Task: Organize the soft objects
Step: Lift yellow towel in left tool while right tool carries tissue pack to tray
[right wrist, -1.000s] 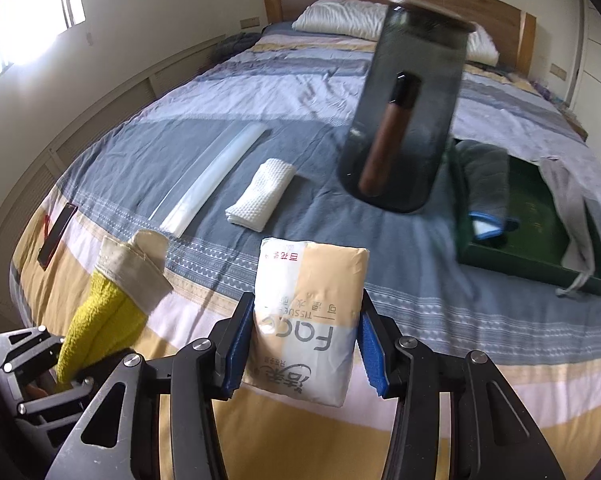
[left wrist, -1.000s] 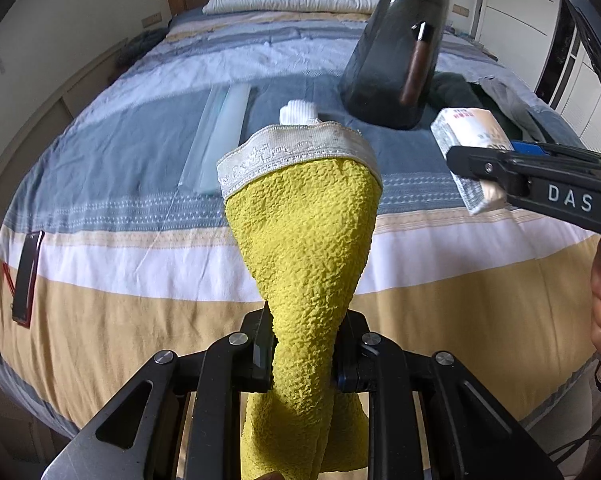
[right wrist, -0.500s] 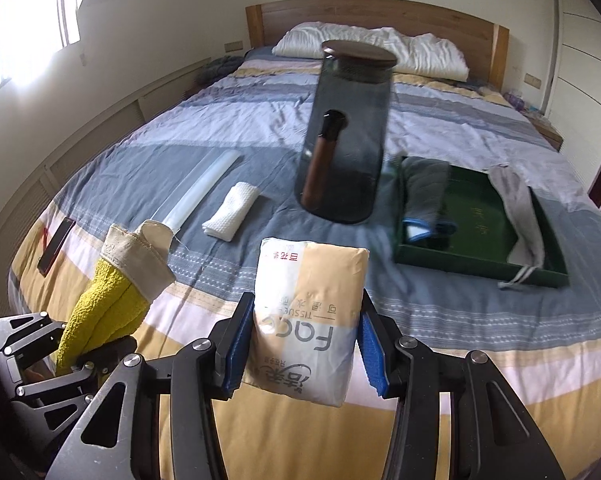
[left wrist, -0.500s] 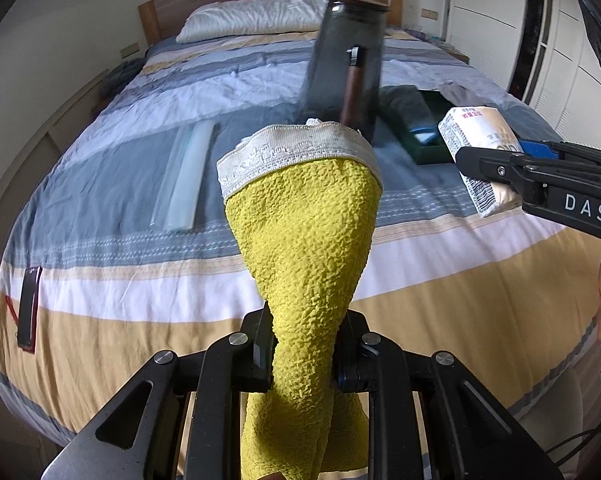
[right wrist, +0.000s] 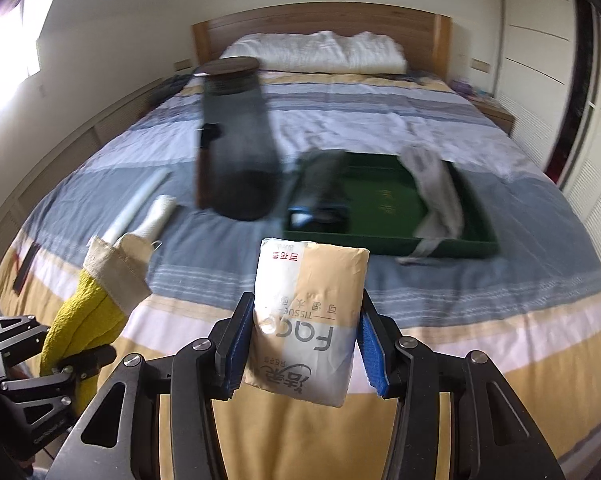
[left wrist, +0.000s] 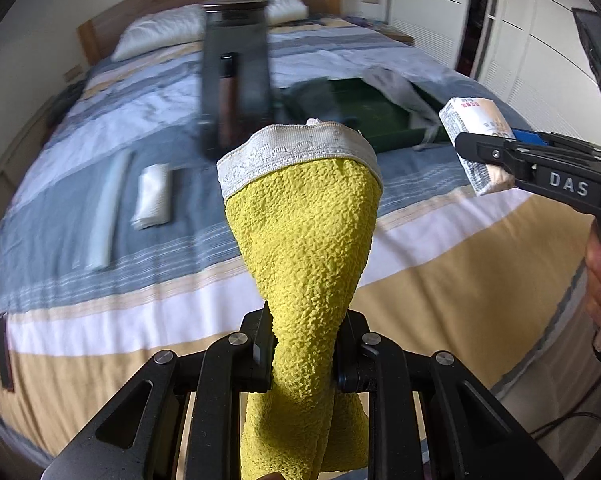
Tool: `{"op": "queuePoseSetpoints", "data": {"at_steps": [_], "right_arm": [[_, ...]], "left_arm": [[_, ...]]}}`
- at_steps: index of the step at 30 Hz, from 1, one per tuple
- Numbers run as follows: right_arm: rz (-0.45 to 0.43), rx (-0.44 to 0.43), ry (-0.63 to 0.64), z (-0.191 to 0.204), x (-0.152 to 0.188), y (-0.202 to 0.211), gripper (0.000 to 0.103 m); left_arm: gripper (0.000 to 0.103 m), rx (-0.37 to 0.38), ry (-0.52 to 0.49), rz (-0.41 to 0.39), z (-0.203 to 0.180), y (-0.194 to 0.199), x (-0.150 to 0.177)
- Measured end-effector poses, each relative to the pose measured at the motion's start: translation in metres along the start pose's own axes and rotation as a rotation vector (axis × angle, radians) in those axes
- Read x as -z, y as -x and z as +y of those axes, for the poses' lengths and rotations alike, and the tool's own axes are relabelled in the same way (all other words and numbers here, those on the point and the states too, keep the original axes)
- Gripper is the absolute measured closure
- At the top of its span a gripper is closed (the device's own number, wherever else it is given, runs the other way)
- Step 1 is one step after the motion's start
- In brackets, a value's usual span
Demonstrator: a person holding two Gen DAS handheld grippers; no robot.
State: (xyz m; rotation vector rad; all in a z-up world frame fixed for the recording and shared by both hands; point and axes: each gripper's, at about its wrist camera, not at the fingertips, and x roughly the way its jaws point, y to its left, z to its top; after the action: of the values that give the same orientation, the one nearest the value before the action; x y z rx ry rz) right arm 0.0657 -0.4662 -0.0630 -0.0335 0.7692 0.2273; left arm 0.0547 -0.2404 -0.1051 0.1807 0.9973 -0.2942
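Left gripper clamped on a yellow cloth with a white lace hem, cloth sticking up between the fingers, held in the air over the near edge of the bed; right gripper squeezing a tissue pack, upright, blue pads pressed on both sides, also held above the near bed edge; on the bed a dark jar, blurred; right of it a green tray holding a dark rolled cloth and a grey cloth; a white folded cloth lies left of the jar beside a pale flat strip; pillow at the headboard.
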Motion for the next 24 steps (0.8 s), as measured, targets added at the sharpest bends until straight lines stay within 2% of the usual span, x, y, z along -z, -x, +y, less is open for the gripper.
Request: {"op": "queuePoseSetpoints", "data": {"at_steps": [5,10,14,18,24], "right_arm": [[0.000,0.046,-0.045,-0.044,-0.010,-0.007,0.056],[0.005,0.077,-0.068,-0.081,-0.029,-0.031,0.056],[0.012,0.100,-0.080,-0.106,-0.050,-0.062,0.056],[0.023,0.105,-0.080,-0.128,-0.073,-0.100,0.056],[0.046,0.091,-0.071,-0.153,-0.108,-0.163,0.056]], "left_arm": [[0.085,0.071,-0.022,0.013,-0.031,-0.021,-0.038],[0.085,0.138,-0.010,0.001,-0.055,-0.046,-0.100],[0.085,0.155,0.017,-0.002,-0.067,-0.079,-0.161],[0.085,0.158,0.052,0.010,-0.073,-0.115,-0.207],[0.085,0.135,0.134,0.049,-0.077,-0.171,-0.251]]}}
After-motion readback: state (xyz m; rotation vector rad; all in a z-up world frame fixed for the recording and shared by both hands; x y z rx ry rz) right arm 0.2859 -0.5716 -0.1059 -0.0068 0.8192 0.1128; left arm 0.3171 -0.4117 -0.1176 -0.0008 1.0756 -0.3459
